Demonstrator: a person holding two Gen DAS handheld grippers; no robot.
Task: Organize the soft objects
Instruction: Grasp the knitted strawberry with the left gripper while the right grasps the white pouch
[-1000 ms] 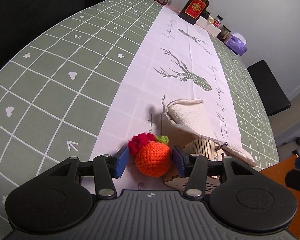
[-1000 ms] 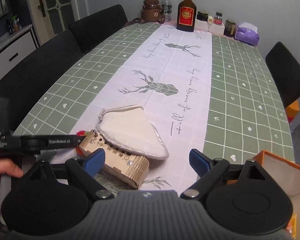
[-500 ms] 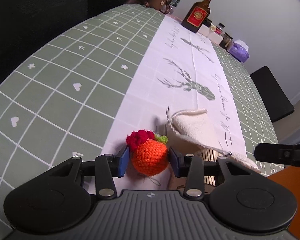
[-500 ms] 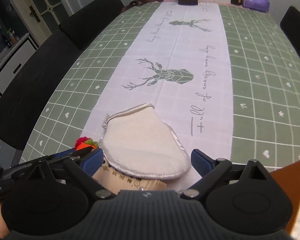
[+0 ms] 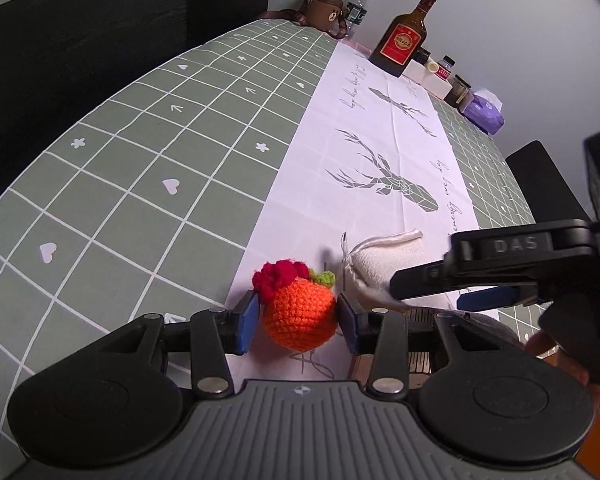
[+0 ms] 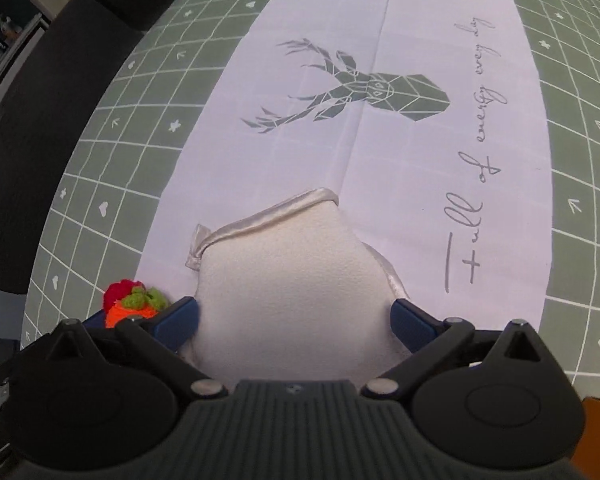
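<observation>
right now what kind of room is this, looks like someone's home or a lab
Most likely a home dining room: a long table under a green checked tablecloth with a deer print, dark chairs along its side, and a liquor bottle and jars at the far end.

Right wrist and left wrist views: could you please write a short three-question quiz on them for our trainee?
1. True or false: the orange crocheted ball lies on top of the cream fleece cloth.
2. What is printed on the white table runner just beyond the cloth? A) a pine tree B) a deer head C) a snowman
3. Which gripper has the cloth between its jaws?

Key
1. False: the ball is beside the cloth.
2. B
3. The right gripper; its jaws have just been opening and stand wide on either side of the cloth, not pressing on it.
</observation>
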